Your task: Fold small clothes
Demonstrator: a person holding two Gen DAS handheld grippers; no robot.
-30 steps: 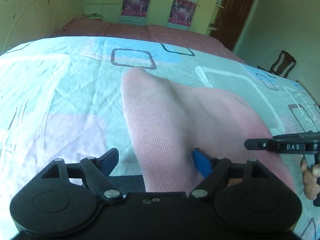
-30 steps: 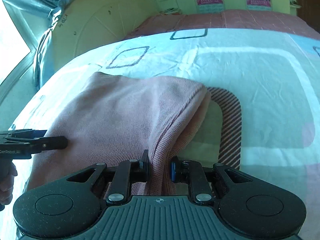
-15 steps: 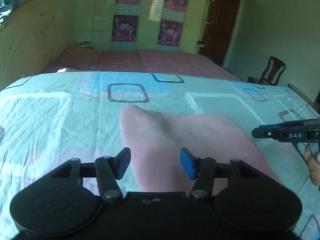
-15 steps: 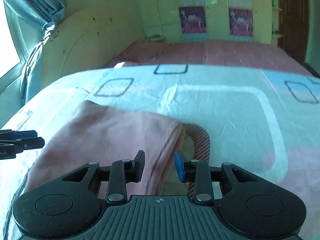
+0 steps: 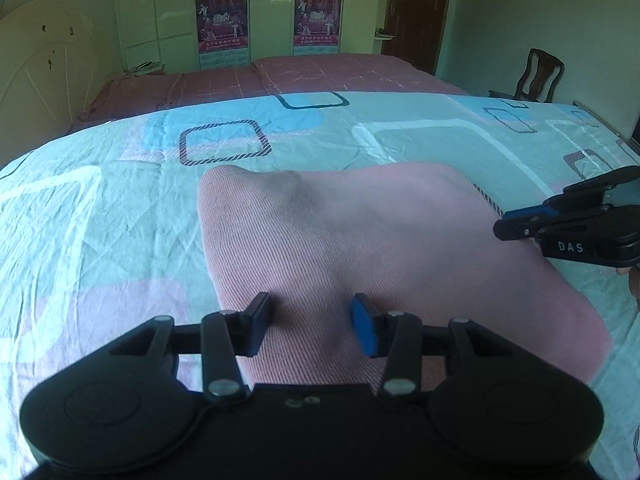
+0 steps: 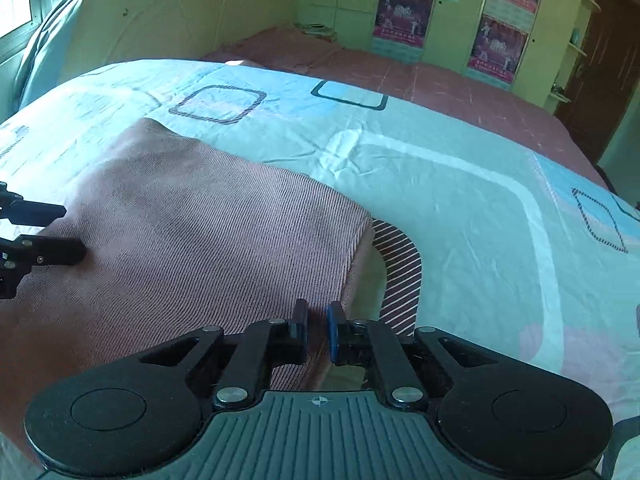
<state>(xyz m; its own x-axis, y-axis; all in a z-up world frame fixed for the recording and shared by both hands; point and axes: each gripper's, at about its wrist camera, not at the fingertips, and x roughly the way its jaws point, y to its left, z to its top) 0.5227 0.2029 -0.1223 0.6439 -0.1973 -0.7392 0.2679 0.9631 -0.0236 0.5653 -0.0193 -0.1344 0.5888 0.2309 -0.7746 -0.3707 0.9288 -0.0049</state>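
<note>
A folded pink ribbed garment (image 5: 380,240) (image 6: 200,240) lies flat on the patterned bedsheet (image 5: 100,220) (image 6: 460,200). My left gripper (image 5: 310,320) hovers over the garment's near left part. Its jaws stand apart and are closing, with only the cloth lying below them and nothing pinched. In the right wrist view the left gripper (image 6: 66,232) enters from the left edge. My right gripper (image 6: 316,312) hangs over the garment's right hem. Its jaws are closing to a narrow slit with no cloth gripped, and the right gripper (image 5: 508,224) shows the same from the side.
A dark pink bedspread (image 5: 320,76) covers the far half of the bed. A pale headboard (image 6: 160,24) and a curtain (image 6: 48,48) stand to the left. Wardrobes with posters (image 5: 316,12), a brown door (image 5: 416,12) and a wooden chair (image 5: 540,76) line the far side.
The right gripper let go of the folded hem it pinched, opened, then narrowed again. The left jaws narrowed. Both grippers drew back and up, and the garment now lies flat.
</note>
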